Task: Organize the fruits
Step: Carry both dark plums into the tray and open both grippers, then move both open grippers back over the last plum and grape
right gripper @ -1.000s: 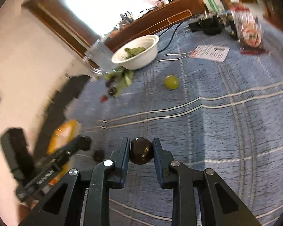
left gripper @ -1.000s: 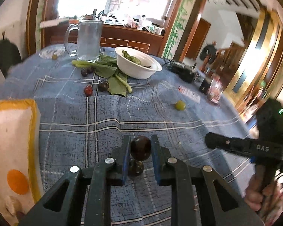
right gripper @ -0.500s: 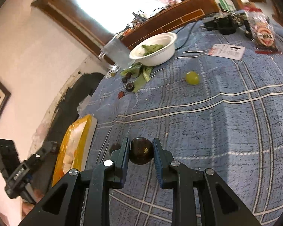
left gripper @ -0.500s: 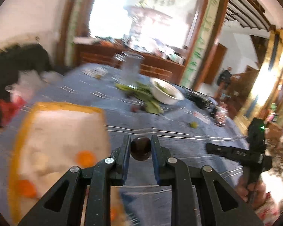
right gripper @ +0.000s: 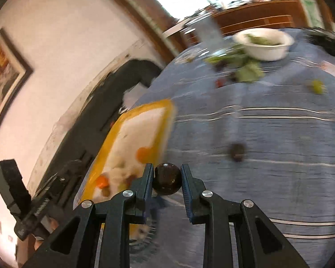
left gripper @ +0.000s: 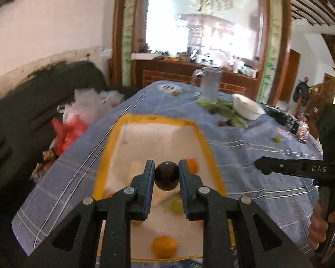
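Note:
My left gripper (left gripper: pixel 166 175) is shut on a dark round fruit (left gripper: pixel 166 176) and hangs over the white tray with a yellow rim (left gripper: pixel 158 118). Orange and green fruits (left gripper: pixel 163 246) lie in that tray. My right gripper (right gripper: pixel 167 178) is shut on another dark round fruit (right gripper: pixel 167 178), just right of the tray (right gripper: pixel 167 120) and above the blue checked cloth (right gripper: pixel 268 167). One dark fruit (right gripper: pixel 237 151) lies loose on the cloth, a green one (right gripper: pixel 317 86) farther off. In the left wrist view the right gripper (left gripper: pixel 261 166) shows at the right edge.
A white bowl of greens (right gripper: pixel 264 42), leafy stalks with small dark and red fruits (left gripper: pixel 225 117) and a glass jug (left gripper: pixel 208 82) stand at the table's far end. A dark sofa with plastic bags (left gripper: pixel 78 116) runs along the left. A hand (left gripper: pixel 319 225) holds the right tool.
Both grippers swung left toward the tray, each keeping its dark fruit. The left one now hangs over the tray; the right one has come up beside the tray's right rim.

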`<state>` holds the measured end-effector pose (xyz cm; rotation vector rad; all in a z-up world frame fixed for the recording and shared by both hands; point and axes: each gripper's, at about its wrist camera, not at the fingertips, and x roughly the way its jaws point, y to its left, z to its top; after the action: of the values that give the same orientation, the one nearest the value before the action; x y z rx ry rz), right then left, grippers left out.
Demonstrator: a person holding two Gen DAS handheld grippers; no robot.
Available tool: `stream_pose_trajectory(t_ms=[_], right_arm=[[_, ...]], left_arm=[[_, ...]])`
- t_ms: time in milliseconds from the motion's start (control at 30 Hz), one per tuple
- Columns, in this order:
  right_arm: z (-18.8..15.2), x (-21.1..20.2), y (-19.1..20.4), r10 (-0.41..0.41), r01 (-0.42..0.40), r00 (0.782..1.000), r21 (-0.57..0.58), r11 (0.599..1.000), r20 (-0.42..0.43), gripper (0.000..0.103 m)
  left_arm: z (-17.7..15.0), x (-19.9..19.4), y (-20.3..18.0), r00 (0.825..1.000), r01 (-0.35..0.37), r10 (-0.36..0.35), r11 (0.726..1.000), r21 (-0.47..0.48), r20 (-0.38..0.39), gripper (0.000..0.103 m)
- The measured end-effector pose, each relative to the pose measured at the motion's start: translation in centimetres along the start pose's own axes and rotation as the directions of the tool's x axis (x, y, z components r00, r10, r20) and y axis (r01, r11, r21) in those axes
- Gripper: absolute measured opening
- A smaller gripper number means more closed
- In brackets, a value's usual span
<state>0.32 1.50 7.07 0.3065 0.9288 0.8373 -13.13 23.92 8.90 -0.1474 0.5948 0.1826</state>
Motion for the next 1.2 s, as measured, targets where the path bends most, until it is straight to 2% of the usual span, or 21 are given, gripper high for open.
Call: stream_pose_trajectory(t_ms=[167,367,433,467,500,567,600,700,800,933,1100,1200], right_arm=[[-0.2,4.8,4.6,-0.004,-0.001,0.998,-0.074,0.997,-0.069,0.027],[-0.6,8.9,7.4,-0.121,0.107,0.989,-0.156,0.982,-0.086,0.028],[-0.7,9.7,8.1,-0.146,0.13,0.985,-0.165,0.978,-0.089,0.029],[-0.7,9.8,8.2,-0.145,0.129,0.986,-0.164,0.978,-0.088,0.03],[-0.8,9.6,8.3,-0.137,0.122,0.987,-0.163,0.979,-0.08,0.031],[-0.8,8.6,8.4,-0.134,0.122,0.989,-0.17,0.978,-0.061,0.046],[-0.8,8.2,8.5,-0.139,0.129,0.989,-0.176,0.976,-0.048,0.049],[-1.1,6.4,8.6,-0.157,0.15,0.988,-0.193,0.97,-0.017,0.05],[-1.7,4.3,8.4,-0.199,0.2,0.98,-0.187,0.962,0.022,0.051],[-2.7,2.2,7.7,-0.282,0.291,0.957,-0.172,0.941,0.07,0.067],[-4.2,0.5,6.9,-0.377,0.387,0.922,-0.193,0.902,0.085,0.069],[-4.6,-0.1,6.4,-0.401,0.41,0.912,-0.2,0.89,0.084,0.071]], left_arm=[[-1.2,0.9,3.1,0.998,-0.033,0.029,0.997,-0.074,-0.053,0.021],[-1.8,1.6,4.2,0.996,-0.046,0.037,0.994,-0.101,-0.085,0.023],[-1.9,1.5,4.3,0.995,-0.043,0.033,0.993,-0.112,-0.09,0.039],[-2.0,1.3,4.3,0.996,-0.045,0.035,0.993,-0.114,-0.086,0.056],[-2.0,1.0,4.2,0.996,-0.052,0.044,0.993,-0.109,-0.074,0.065],[-2.0,0.5,3.6,0.996,-0.077,0.073,0.994,-0.083,-0.055,0.068],[-1.9,0.4,3.2,0.995,-0.093,0.09,0.993,-0.067,-0.052,0.073],[-1.8,0.0,2.4,0.993,-0.113,0.111,0.992,-0.051,-0.043,0.081],[-1.7,-0.2,1.7,0.99,-0.135,0.133,0.99,-0.038,-0.049,0.083],[-1.7,-0.3,0.8,0.989,-0.135,0.133,0.991,-0.017,-0.061,0.085],[-1.6,-1.1,-0.5,0.992,-0.112,0.111,0.994,-0.002,-0.054,0.085],[-1.5,-1.5,-1.4,0.994,-0.095,0.096,0.995,0.008,-0.049,0.085]])
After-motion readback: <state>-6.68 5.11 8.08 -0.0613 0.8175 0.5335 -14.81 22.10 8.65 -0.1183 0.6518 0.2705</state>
